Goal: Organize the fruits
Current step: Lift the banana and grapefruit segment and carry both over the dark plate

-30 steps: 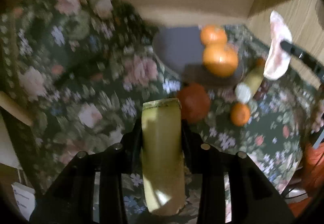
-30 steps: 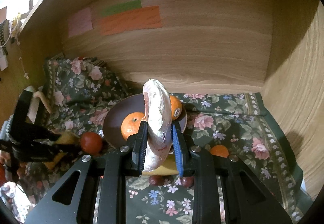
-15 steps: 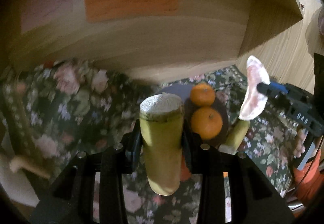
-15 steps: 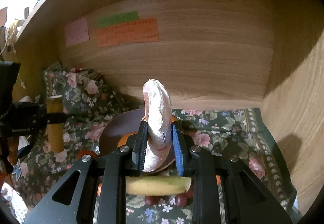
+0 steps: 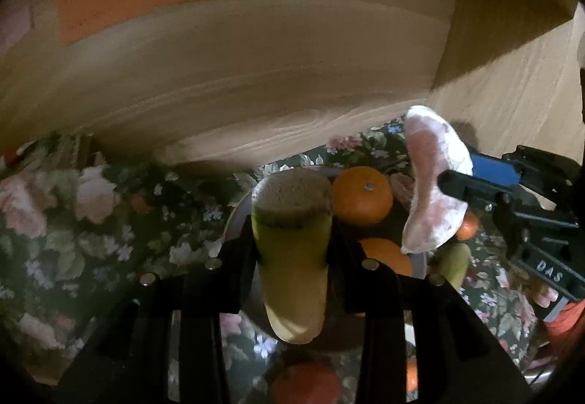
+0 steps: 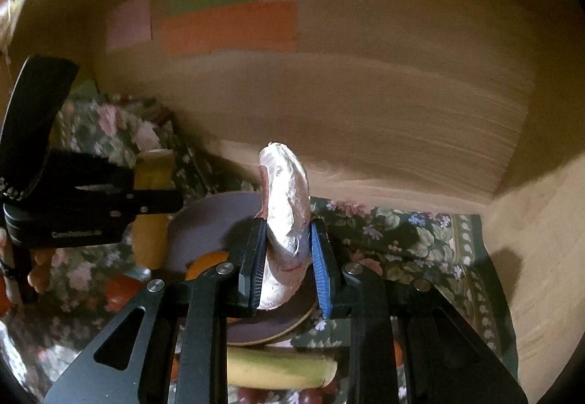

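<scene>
Item 1. Left gripper (image 5: 292, 250): clenched on a yellow-green cut fruit piece (image 5: 292, 250), likely a banana section, held upright with its pale cut face on top. The piece stands directly above the dark plate (image 5: 234, 221).

Item 2. Right gripper (image 6: 287, 265): clamped on a pink-white peeled segment (image 6: 285, 214), probably pomelo or grapefruit, standing on end between the blue-edged pads. The plate (image 6: 204, 221) lies just beyond and below its fingertips.

Item 3. Plate contents: two oranges, one (image 5: 363, 195) just right of the left gripper's piece, a second (image 5: 384, 254) partly hidden behind that gripper's right finger.

Item 4. Loose fruit off the plate: a whole banana (image 6: 281, 367) beneath the right gripper; a red round fruit (image 6: 119, 292) to its lower left, perhaps a tomato; the blur leaves this unsure.

Step in hand, as judged: both pieces carried over the plate, neither set down.

Next move calls for: lowering each piece into the bare part of the plate clear of the oranges, then easing the jaws apart; the two grippers are near each other and should go in turn.

Surface and room: dark floral cloth (image 6: 402, 236) on the floor of a wooden alcove (image 6: 402, 111); green, orange and pink paper notes (image 6: 226, 23) on the back wall; dim light.
</scene>
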`<state>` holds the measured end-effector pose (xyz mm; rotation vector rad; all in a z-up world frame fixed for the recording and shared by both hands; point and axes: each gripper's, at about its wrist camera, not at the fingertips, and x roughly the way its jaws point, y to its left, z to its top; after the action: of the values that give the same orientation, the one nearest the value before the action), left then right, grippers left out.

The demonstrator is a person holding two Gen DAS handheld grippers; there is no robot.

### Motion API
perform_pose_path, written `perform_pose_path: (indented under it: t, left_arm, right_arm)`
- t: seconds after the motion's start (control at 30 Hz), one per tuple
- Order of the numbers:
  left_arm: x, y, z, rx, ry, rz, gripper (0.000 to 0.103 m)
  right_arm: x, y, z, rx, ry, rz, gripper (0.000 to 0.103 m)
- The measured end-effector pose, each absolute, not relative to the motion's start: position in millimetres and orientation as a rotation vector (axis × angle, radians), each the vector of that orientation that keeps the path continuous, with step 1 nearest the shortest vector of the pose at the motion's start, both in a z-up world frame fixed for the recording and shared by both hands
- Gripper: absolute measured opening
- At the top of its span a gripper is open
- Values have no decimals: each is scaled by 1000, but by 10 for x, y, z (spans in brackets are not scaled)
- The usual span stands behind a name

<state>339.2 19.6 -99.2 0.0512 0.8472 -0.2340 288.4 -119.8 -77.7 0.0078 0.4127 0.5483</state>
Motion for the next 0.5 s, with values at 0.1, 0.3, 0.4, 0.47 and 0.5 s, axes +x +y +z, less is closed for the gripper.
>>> perform_pose_path:
  t: [0.1,0.3,0.4,0.47,0.5]
  left_arm:
    - [3516,159,-1090,45,868,-241,35]
    - [3689,171,-1175,21,893,-255,35]
    - [3734,168,-1192,13,898,-257,36]
    - [3754,170,-1201,5,905,-258,36]
    - [3768,167,-1209,3,909,-261,36]
  right_arm:
    - [2999,-1109,-807,-34,437,548,22]
    - [3134,-983,-777,-83,451,560,22]
    - [3200,-907,-783,-113,452,561,22]
    - [3237,-882,-798,-121,457,564,23]
    - [3266,-863,-805,-126,461,566,23]
